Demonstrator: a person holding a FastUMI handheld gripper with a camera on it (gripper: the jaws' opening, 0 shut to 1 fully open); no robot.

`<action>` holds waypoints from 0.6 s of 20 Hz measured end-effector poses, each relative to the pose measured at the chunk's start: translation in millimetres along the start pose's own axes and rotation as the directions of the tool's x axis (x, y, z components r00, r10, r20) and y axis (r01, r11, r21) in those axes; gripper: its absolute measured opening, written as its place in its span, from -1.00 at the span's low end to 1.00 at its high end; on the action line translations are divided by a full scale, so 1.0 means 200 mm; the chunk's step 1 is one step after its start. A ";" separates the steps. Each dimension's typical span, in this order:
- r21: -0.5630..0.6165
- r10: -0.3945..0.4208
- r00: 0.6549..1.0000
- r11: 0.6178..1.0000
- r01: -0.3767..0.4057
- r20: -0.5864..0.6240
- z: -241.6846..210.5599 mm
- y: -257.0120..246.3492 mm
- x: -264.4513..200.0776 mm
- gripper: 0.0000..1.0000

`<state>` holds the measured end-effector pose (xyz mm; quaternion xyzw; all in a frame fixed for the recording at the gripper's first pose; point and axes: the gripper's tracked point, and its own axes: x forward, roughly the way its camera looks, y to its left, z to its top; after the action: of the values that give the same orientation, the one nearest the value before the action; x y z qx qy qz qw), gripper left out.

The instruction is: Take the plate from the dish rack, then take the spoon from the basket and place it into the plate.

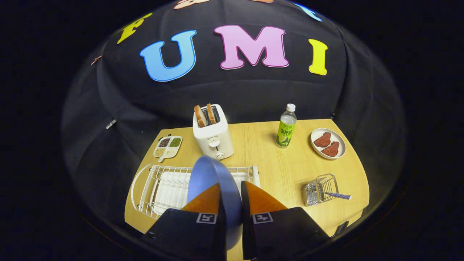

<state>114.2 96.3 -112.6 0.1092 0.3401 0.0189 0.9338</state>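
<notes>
The tool [231, 188] grips the blue plate [212, 181] on edge, above the dish rack [159, 188]. Step one looks underway; next, set the plate down right of the rack, toward the spoon [338, 196] in its basket [320, 188].

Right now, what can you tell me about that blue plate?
The blue plate looks smooth and matte, maybe plastic. It stands on edge, tilted, clamped at its rim between the claw's two orange fingers. It hangs above the white wire dish rack; whether it touches the rack can't be told.
</notes>
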 end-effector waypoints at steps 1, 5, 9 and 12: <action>0.007 0.021 1.000 1.000 -0.021 0.005 -0.01 -0.05 -0.05 -0.58; 0.032 0.073 0.997 0.997 -0.073 -0.001 -0.13 -0.30 -0.26 -0.58; 0.074 0.124 0.991 0.990 -0.121 -0.041 -0.33 -0.58 -0.38 -0.58; 0.124 0.184 0.978 0.977 -0.172 -0.094 -0.52 -0.77 -0.40 -0.58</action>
<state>-19.8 -43.0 -172.2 0.1919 0.3783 0.0885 0.9012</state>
